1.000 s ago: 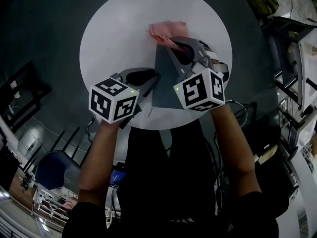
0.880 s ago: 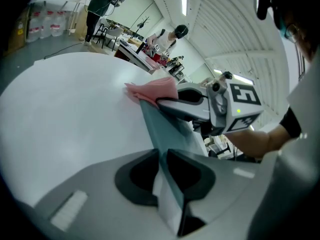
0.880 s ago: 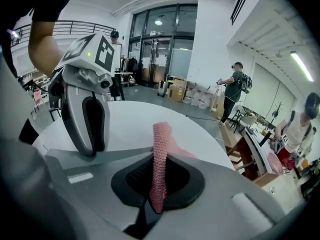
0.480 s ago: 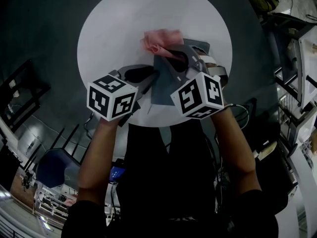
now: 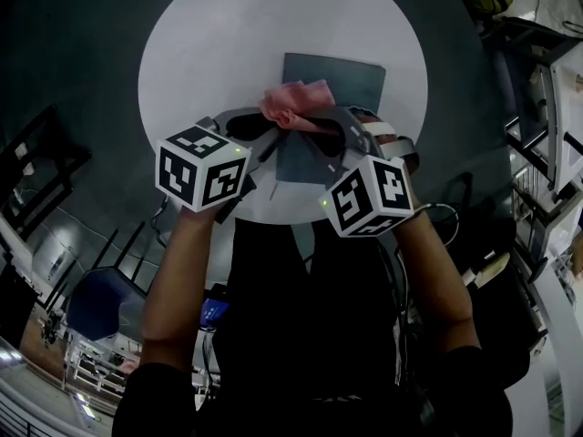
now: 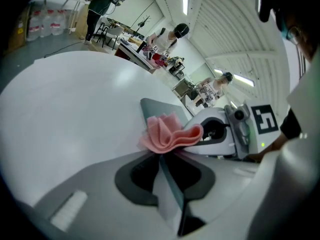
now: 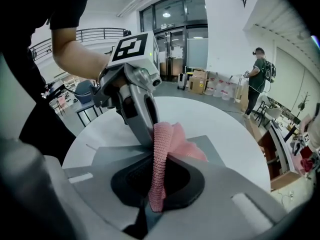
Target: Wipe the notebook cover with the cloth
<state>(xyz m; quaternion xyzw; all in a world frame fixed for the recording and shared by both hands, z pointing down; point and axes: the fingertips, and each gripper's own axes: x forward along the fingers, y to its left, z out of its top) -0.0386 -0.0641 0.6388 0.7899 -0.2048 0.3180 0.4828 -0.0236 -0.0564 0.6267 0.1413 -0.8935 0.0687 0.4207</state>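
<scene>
A dark grey-blue notebook (image 5: 337, 78) lies flat on the round white table (image 5: 209, 53). My left gripper (image 5: 271, 142) comes in from the left and is shut on the notebook's near left edge; the thin cover shows between its jaws in the left gripper view (image 6: 162, 156). My right gripper (image 5: 310, 121) is shut on a crumpled pink cloth (image 5: 293, 105), which rests on the notebook's near left part, right by the left gripper's tips. In the right gripper view the cloth (image 7: 172, 136) runs down between the jaws of the right gripper (image 7: 160, 156).
The table's front rim (image 5: 273, 218) lies just under both grippers. Dark floor surrounds the table, with a blue chair (image 5: 100, 308) at the lower left and shelving (image 5: 537, 107) to the right. People stand far off in the hall (image 6: 102, 4).
The right gripper has dragged the pink cloth from the notebook's far edge toward me and slightly left, baring the far part of the cover. The left gripper has stayed put.
</scene>
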